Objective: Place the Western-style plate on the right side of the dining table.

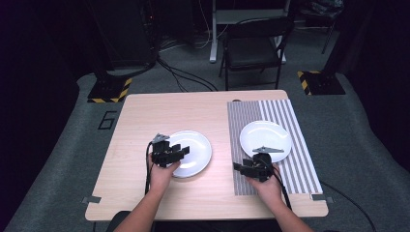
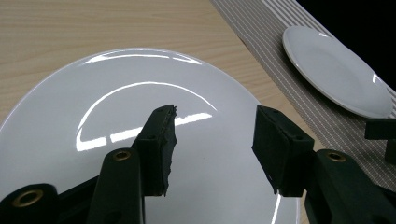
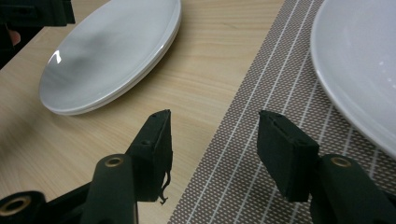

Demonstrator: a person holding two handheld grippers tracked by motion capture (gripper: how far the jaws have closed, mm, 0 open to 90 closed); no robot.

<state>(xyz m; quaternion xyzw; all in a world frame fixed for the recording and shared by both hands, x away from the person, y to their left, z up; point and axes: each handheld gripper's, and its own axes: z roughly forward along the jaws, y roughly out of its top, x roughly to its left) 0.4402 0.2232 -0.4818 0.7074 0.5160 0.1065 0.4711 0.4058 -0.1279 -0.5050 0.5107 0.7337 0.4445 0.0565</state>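
My left gripper [image 1: 180,151] sits left of centre in the high view, jaws apart and empty over the near-left part of the white plate [image 1: 193,152] on the bare wooden table [image 1: 145,116]. My right gripper [image 1: 243,166] is lower right of centre, jaws also apart, holding nothing, over the left edge of the striped mat [image 1: 244,121]. A second white plate [image 1: 268,135] lies on the mat, just above that gripper.

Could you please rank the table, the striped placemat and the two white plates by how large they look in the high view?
1. Table
2. Striped placemat
3. The two plates look about alike: the plate on the bare wood and the plate on the placemat.
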